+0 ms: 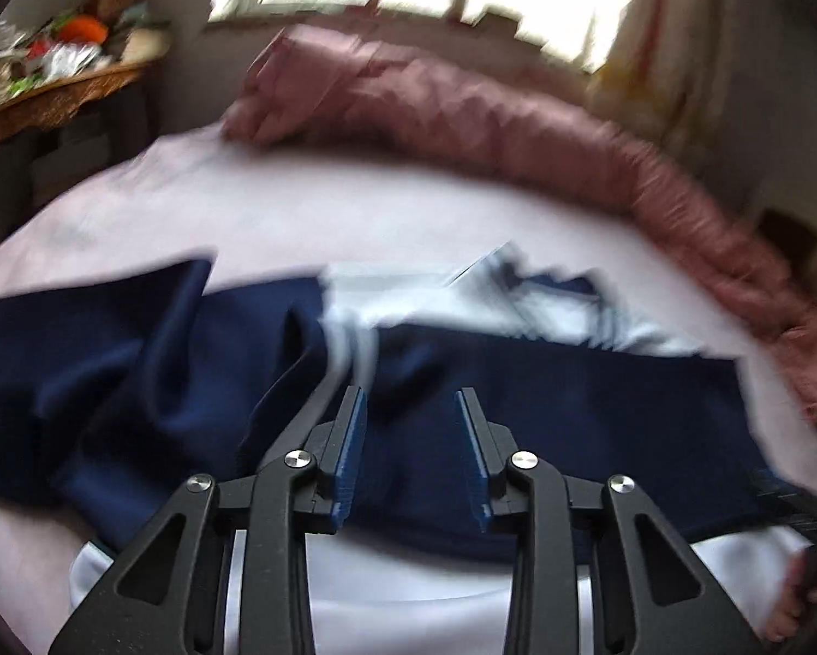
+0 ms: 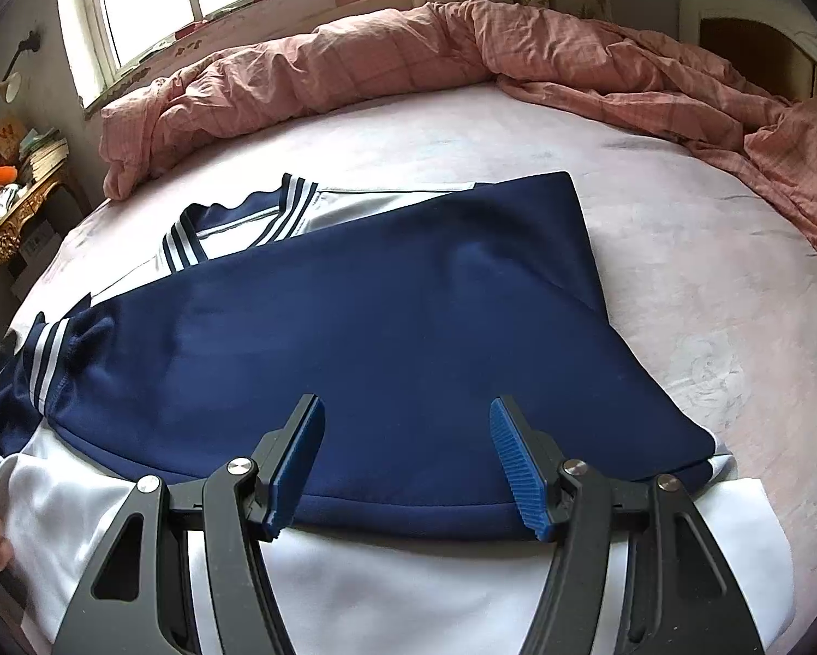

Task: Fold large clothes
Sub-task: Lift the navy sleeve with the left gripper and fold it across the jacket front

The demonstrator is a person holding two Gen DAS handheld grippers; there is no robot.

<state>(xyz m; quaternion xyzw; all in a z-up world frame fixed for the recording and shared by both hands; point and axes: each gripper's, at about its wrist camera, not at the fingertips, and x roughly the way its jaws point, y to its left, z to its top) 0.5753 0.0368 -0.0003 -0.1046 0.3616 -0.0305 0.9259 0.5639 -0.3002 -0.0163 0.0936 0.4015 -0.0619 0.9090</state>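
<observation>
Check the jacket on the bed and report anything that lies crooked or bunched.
The navy and white jacket is unevenly folded: its navy sleeve lies slanted across the body, and the striped cuff is bunched at the left edge. The left wrist view shows rumpled navy folds there. Both grippers, left and right, are open above it.

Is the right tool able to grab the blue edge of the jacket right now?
Probably yes. The right tool is open, and the jacket's blue edge lies just in front, between its fingers, with nothing on top of it.

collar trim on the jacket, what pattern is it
Navy with white stripes along the collar trim, clearest in the right wrist view; the left wrist view is blurred.
</observation>
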